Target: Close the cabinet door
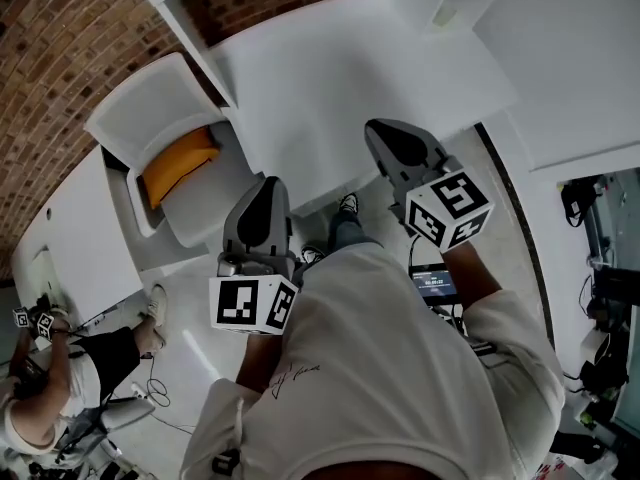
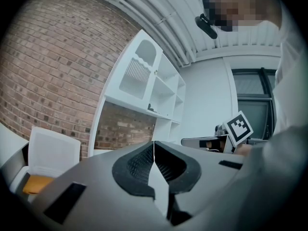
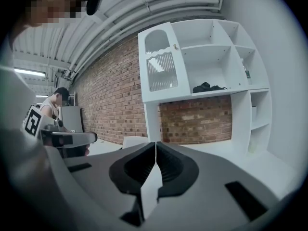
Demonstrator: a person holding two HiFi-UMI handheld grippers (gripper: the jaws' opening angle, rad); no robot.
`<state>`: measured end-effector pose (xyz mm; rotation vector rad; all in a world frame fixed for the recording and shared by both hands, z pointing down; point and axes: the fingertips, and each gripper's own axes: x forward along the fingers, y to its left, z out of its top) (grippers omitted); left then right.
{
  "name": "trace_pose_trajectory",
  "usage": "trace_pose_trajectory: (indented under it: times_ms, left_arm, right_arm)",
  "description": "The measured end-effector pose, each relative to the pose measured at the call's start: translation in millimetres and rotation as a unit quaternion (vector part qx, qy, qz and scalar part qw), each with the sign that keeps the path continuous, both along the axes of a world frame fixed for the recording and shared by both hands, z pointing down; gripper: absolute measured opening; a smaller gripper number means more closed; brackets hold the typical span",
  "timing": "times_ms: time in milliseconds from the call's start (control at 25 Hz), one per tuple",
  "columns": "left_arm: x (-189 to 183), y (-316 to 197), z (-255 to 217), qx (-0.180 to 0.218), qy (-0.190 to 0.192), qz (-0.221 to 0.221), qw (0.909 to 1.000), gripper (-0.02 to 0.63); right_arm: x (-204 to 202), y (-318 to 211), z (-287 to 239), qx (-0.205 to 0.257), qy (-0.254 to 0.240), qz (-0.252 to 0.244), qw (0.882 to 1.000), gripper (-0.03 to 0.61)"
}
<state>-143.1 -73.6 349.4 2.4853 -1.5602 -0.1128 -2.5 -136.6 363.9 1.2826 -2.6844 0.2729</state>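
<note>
A white wall cabinet (image 3: 202, 66) stands against the brick wall, some way ahead of both grippers. Its arched door (image 3: 160, 64) with a ribbed glass pane fills the upper left compartment and looks flush with the frame; a small knob (image 3: 174, 46) sits at its right edge. The left gripper view shows the same door (image 2: 139, 69) at an angle. My left gripper (image 2: 154, 150) is shut on nothing, and so is my right gripper (image 3: 156, 150). In the head view both are held in front of my chest, the left gripper (image 1: 268, 184) and the right gripper (image 1: 380, 128), well away from the cabinet.
A white desk top (image 1: 330, 78) lies below the cabinet. A white chair (image 1: 160, 118) with an orange cushion (image 1: 178, 160) stands to the left. A dark object (image 3: 208, 87) rests on an open shelf. Another person (image 1: 40, 388) sits at lower left.
</note>
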Motion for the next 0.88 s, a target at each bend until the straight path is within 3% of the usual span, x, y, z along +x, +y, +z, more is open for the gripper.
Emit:
trace_pose_trajectory:
  times_ms: [240,880]
  left_arm:
    - [-14,13,10,-0.01,0.003,-0.021,0.9997,0.017]
    - [-18,11,10,-0.008,-0.008,-0.03,0.9995,0.017]
  right_arm:
    - [-3,28,6,-0.004,0.041,-0.004,0.999,0.025]
    - [-12,44,8,-0.006,0.062,-0.01,0.998,0.023]
